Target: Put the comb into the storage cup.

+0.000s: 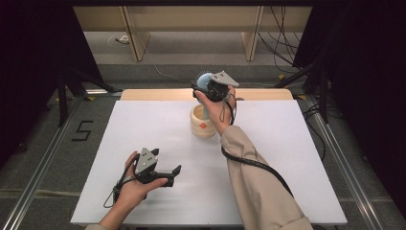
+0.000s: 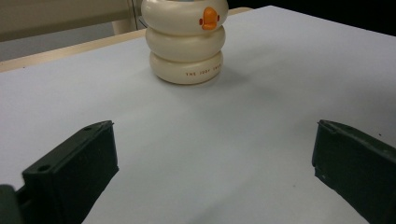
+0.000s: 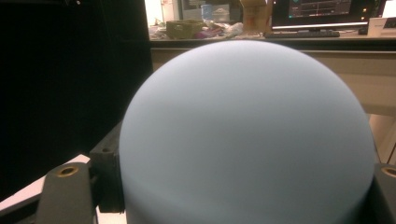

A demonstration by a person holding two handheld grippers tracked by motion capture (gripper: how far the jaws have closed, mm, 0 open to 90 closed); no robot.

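A white sheet covers the table (image 1: 158,139), with a strip of pale wood showing along its far edge. Around it lies grey floor with metal rails, a black "5" (image 1: 82,130) marked at the left, black curtains at both sides, wooden furniture legs beyond, and cables (image 1: 280,43) trailing at the far right. A cream ringed holder (image 1: 203,122) with an orange mark stands on the far half of the sheet. Above it the right gripper (image 1: 209,88) is raised, its jaws closed on a pale blue brush (image 1: 205,82) with dark bristles; the brush's rounded back (image 3: 247,135) looms in the right gripper view, a cluttered desk with monitors behind. The left gripper (image 1: 165,176) rests low near the front edge, jaws spread wide with nothing between them.
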